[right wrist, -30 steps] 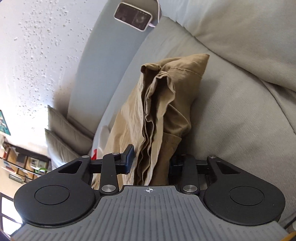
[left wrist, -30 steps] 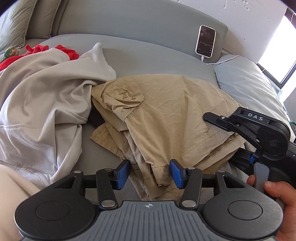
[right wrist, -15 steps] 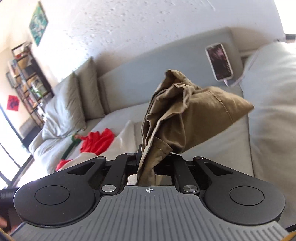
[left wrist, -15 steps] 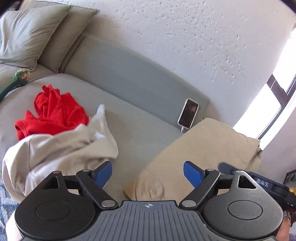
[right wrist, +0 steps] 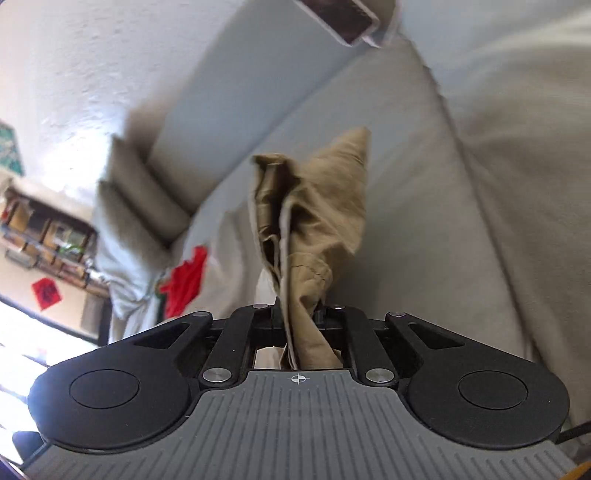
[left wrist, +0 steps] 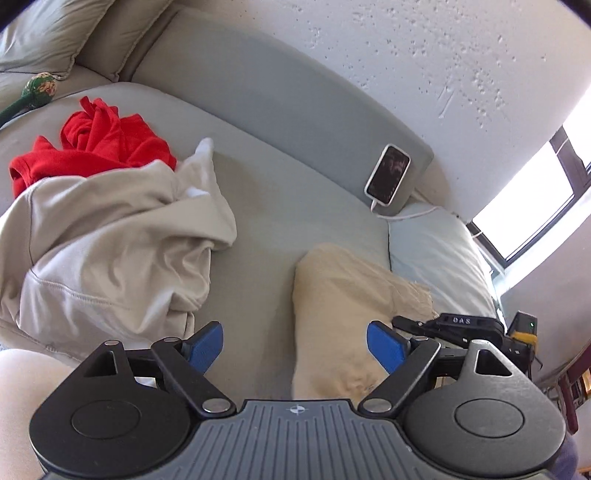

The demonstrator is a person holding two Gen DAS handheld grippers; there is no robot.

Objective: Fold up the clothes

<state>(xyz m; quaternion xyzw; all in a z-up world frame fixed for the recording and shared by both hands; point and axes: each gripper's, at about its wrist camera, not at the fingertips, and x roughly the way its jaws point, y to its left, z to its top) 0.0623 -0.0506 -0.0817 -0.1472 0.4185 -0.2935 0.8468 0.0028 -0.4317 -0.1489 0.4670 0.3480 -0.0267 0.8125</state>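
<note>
The folded khaki garment (right wrist: 314,229) is pinched between the jaws of my right gripper (right wrist: 301,317), which is shut on it and holds it above the grey sofa seat (right wrist: 406,229). In the left wrist view the same khaki garment (left wrist: 343,306) shows blurred and pale at lower centre, with the right gripper (left wrist: 454,325) beside it. My left gripper (left wrist: 295,343) is open and empty, its blue pads (left wrist: 207,341) wide apart above the sofa. A light grey garment (left wrist: 110,243) lies crumpled to the left, with a red garment (left wrist: 92,144) behind it.
A phone (left wrist: 388,173) on a white cable leans against the sofa backrest (left wrist: 258,81). A pale cushion (left wrist: 439,254) lies at the right, grey pillows (left wrist: 55,33) at far left. A window is at right. Shelves (right wrist: 44,236) stand far left in the right wrist view.
My left gripper opened, let go of the khaki garment and pulled back and up. My right gripper closed on the garment, lifted it off the sofa and is swinging it; the view is blurred.
</note>
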